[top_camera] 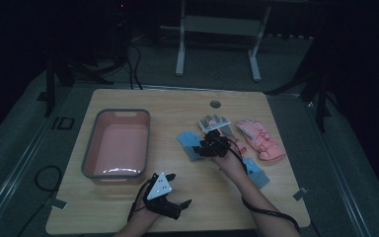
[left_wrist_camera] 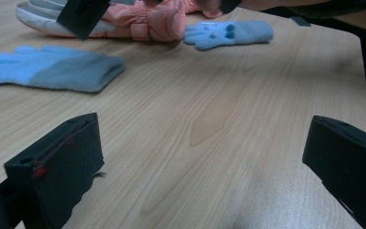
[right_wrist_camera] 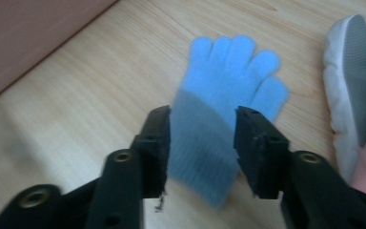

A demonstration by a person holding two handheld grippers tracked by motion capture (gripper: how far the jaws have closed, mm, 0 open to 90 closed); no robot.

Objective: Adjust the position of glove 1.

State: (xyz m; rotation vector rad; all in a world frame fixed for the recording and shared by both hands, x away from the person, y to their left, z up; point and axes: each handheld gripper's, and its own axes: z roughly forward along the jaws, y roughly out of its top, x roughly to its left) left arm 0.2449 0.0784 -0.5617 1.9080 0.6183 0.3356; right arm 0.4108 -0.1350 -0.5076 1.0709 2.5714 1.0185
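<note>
Table (top_camera: 128,207): pale wood, and everything you work with lies on it
Bin (top_camera: 90,148): pink, grey rim, on your left half
Pink glove (top_camera: 261,140): far right, beside the grey glove (top_camera: 216,123)
Blue glove (right_wrist_camera: 228,81): flat, fingers pointing away; your right gripper (right_wrist_camera: 202,143) has jaws partly apart, astride its grey cuff
Second blue glove (left_wrist_camera: 231,34): near your right forearm
Left gripper (left_wrist_camera: 195,157): jaws spread wide over bare wood, holding nothing

no words, labels or numbers can be read.
</note>
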